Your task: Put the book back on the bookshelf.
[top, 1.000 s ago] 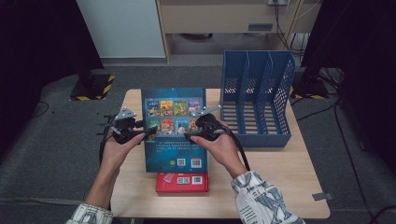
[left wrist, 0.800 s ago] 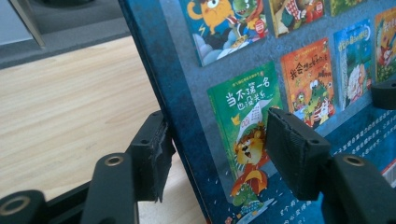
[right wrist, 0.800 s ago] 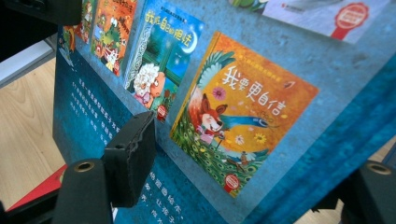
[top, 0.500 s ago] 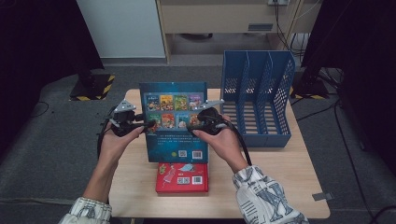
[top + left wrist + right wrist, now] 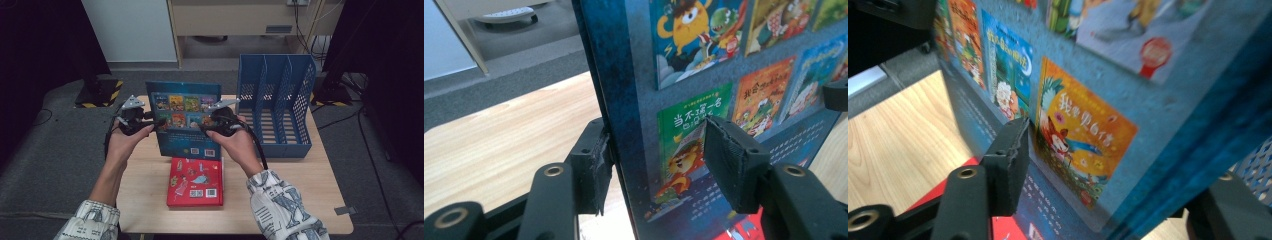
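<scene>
1. I am holding the blue book upright above the bench, back cover facing me, with a gripper on each side edge.
2. My left gripper is pinching the book's left edge; in the left gripper view its fingers are sitting one on each face of the cover, having just opened a little.
3. My right gripper is clamping the book's right edge; in the right gripper view one finger is lying against the cover, the other is blurred behind the edge, and they have just been closing.
4. The red book is lying flat on the bench, near me, just below the blue book.
5. The blue file rack is standing at the far right of the bench, just right of the blue book.
</scene>
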Tool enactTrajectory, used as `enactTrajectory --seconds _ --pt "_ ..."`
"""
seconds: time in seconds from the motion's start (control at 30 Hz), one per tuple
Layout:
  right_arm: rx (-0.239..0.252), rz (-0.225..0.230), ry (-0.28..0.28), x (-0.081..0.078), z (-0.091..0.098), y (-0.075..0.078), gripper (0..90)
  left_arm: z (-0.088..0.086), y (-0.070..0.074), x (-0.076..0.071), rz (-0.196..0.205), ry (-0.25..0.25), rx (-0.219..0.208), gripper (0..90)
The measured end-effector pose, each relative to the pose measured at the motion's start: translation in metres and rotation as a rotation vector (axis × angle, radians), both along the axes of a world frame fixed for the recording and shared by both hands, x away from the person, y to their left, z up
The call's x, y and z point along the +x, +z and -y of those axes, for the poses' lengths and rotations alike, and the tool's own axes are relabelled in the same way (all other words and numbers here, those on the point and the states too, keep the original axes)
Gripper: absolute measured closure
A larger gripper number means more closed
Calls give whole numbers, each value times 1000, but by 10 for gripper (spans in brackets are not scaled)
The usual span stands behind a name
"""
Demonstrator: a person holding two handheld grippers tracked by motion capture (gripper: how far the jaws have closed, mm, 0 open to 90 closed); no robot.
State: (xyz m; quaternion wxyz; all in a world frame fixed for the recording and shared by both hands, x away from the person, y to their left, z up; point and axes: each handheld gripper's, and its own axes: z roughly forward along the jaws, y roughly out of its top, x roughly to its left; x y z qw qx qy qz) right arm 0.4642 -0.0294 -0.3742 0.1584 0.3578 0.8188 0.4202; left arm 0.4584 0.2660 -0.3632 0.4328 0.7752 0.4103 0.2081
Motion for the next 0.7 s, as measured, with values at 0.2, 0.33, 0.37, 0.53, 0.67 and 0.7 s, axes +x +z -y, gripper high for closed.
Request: enactTrajectory --seconds 0.2,0.33,0.37,0.53,0.67,0.7 --pt "24 32 16 -9 4 1 498 1 0 -1 8 -24 -4 418" --pt "37 49 33 -19 6 0 538 2 0 -7 12 -30 -6 386" --pt "44 56 43 -25 6 0 557 2 0 -10 15 -31 -2 376" --pt "65 75 63 -39 5 -1 596 -1 -2 -16 24 -49 -17 358" --pt "79 86 96 -47 2 2 660 -3 -4 -17 37 -53 -27 340" --pt "82 93 103 -49 1 3 675 -3 -6 -16 43 -50 -39 338"
